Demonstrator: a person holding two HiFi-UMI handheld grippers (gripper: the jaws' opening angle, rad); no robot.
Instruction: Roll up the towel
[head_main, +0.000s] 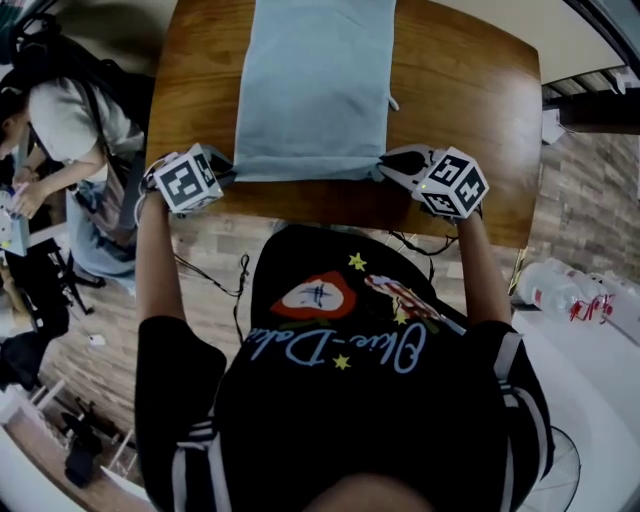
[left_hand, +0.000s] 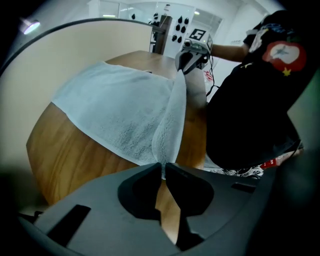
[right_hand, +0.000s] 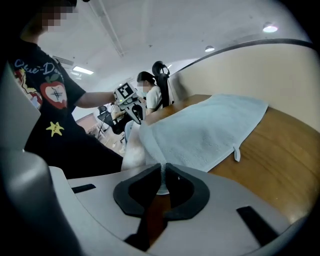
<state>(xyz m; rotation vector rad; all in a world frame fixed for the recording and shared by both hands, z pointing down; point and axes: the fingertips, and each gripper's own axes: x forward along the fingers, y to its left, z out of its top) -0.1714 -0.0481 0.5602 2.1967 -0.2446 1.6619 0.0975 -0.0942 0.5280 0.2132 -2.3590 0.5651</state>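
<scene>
A: Where's the towel?

B: The towel (head_main: 315, 85) is spread on the table (head_main: 465, 90), its long side running away from the person. The near hem is at the table's near edge, and a small loop (head_main: 393, 102) sticks out from the right side.

A: And the tongs?

B: Both are nipped down narrow on cloth. The left gripper (left_hand: 163, 168) pinches the near left corner, and the cloth rises from its jaws in a soft fold. The right gripper (right_hand: 163, 169) pinches the near right corner the same way. The hem between the 2 is lifted off the wood, while the rest lies flat.

A: Any containers?

B: Plastic bottles (head_main: 560, 292) with red labels lie on a white surface (head_main: 600, 380) to the right, well apart from the table. I can't tell what is in them.

A: Anyone else?

B: 1 seated person (head_main: 60, 130) to the left of the table.
</scene>
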